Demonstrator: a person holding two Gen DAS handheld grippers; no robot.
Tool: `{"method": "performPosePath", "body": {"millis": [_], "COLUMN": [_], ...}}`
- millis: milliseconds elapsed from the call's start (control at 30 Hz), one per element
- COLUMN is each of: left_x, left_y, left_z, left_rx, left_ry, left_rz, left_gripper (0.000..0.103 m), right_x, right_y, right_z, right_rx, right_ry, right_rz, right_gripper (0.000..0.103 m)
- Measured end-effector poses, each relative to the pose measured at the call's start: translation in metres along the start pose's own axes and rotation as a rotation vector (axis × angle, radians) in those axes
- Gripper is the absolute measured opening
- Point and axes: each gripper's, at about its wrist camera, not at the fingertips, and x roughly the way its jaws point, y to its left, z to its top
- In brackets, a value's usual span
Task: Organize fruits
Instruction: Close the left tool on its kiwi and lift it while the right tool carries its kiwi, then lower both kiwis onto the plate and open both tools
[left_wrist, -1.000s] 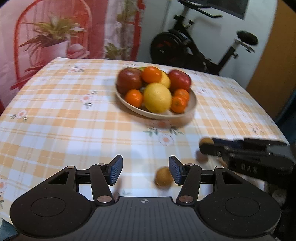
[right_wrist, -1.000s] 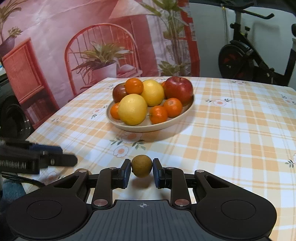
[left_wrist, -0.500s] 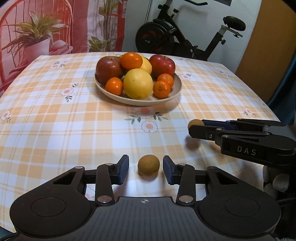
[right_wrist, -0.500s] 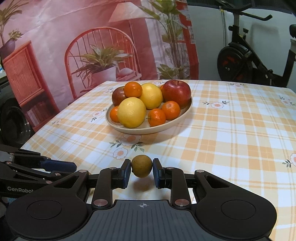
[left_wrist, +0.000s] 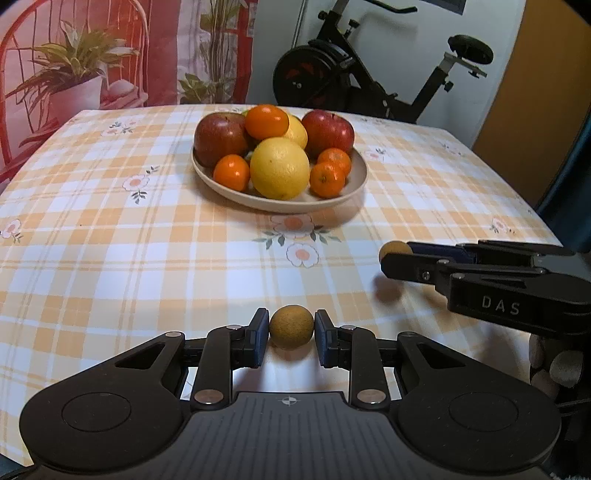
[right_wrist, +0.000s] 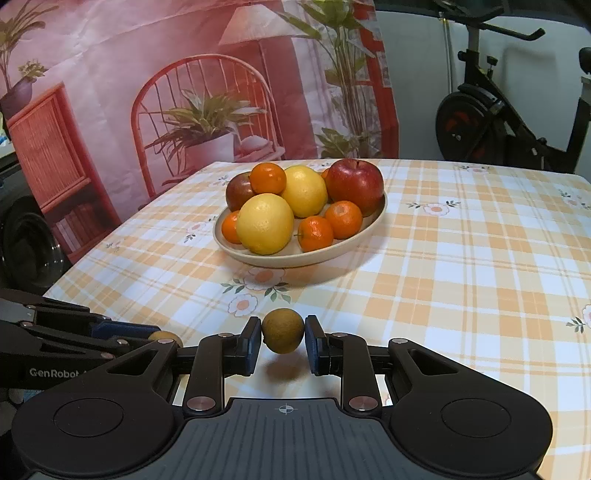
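Two small brown fruits, one per gripper. Left gripper (left_wrist: 291, 332) clamped on a small brown fruit (left_wrist: 291, 326), pads pressed against its two sides, low over the checked tablecloth (left_wrist: 110, 258) on the near side of the plate (left_wrist: 356, 177). Right gripper (right_wrist: 283, 338) likewise shut on the second brown fruit (right_wrist: 283, 330), held clear of the cloth with a shadow beneath, also on the near side of the plate. Seen from the left wrist, right gripper (left_wrist: 393, 254) off to the right of the plate's near edge.

Plate already heaped: two red apples, two yellow citrus, several small oranges, with little bare rim left at the front.

Likely light, round and firm-skinned, possibly a kiwi or a longan-like fruit, hard to tell at this size. Prone to rolling once released, so best set into a hollow between neighbours rather than on top of the pile. Best gripped across the widest middle, as now, with gentle pressure: a hard squeeze could bruise the skin, and a grip off-centre could squirt such a ball out sideways.
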Motion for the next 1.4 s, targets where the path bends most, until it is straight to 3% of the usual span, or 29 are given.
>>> {"method": "performPosePath", "body": {"millis": [300, 667, 967, 1400], "left_x": [-0.005, -0.011, 0.012, 0.042], "left_y": [0.004, 0.007, 0.013, 0.025], "left_z": [0.009, 0.072, 0.102, 0.120], "left_rx": [-0.008, 0.026, 0.045, 0.036], "left_ry": [-0.038, -0.164, -0.152, -0.137], "left_rz": [0.015, 0.027, 0.071, 0.077], "left_gripper": [0.028, 0.028, 0.028, 0.028], "right_x": [-0.004, -0.001, 0.023, 0.071], "right_y": [-0.001, -0.008, -0.019, -0.028], "right_z": [0.005, 0.044, 0.067, 0.098], "right_rx": [0.002, -0.058, -0.069, -0.086], "right_ry": [-0.023, -0.100, -0.099, -0.061], "right_rz": [-0.005, -0.025, -0.016, -0.001], "right_gripper": [0.023, 0.023, 0.023, 0.023]}}
